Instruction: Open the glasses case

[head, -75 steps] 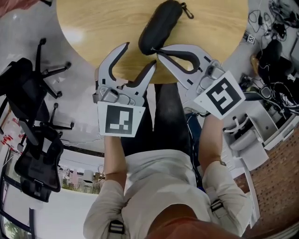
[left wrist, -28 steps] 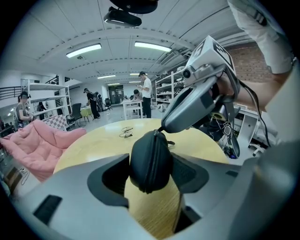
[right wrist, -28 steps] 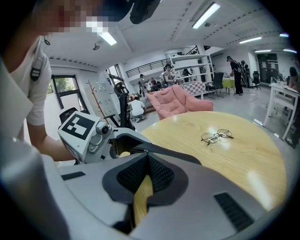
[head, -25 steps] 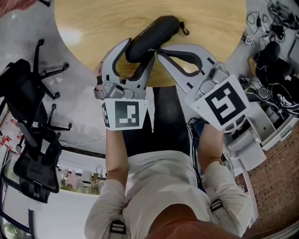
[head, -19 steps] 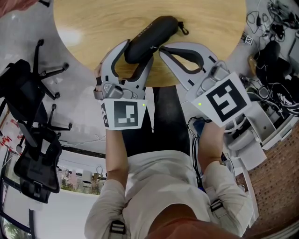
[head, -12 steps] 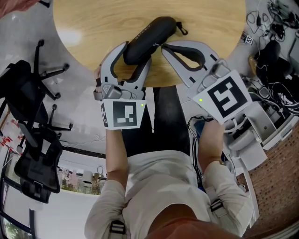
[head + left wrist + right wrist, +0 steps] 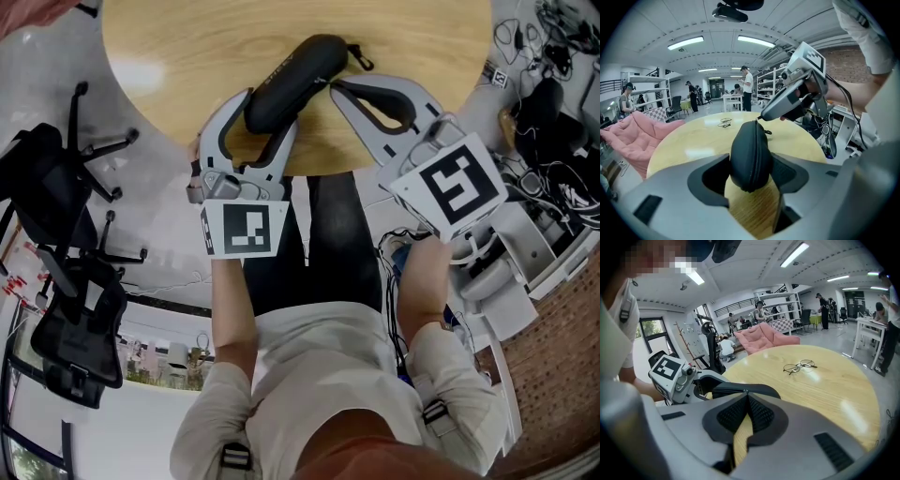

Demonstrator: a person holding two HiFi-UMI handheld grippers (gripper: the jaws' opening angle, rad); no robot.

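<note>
Nearest you, your left gripper [image 7: 272,106] is clamped across the near end of the black glasses case [image 7: 302,77]. Its own view shows the two pads pressing on either side of the case, which stands on edge with its zipper seam facing up. That end of the case is raised off the wooden table [image 7: 187,47], with bare wood showing beneath it and between the jaws. Your right gripper [image 7: 331,85] comes in from the right, with its jaws closed tight together. Its tips meet at the case's seam, pinched on a small metal zipper pull [image 7: 745,391]. The case runs diagonally away from you, up and to the right in the head view. It lies closed, and a small clip [image 7: 359,62] hangs off its far end. Further out on the table, well apart from the case, a pair of round wire-framed glasses [image 7: 799,366] lies with its arms folded. Past the far edge of the table sits a pink cushion [image 7: 771,338]. Beyond that is an open workroom with shelving, where several people stand or sit in the distance.
</note>
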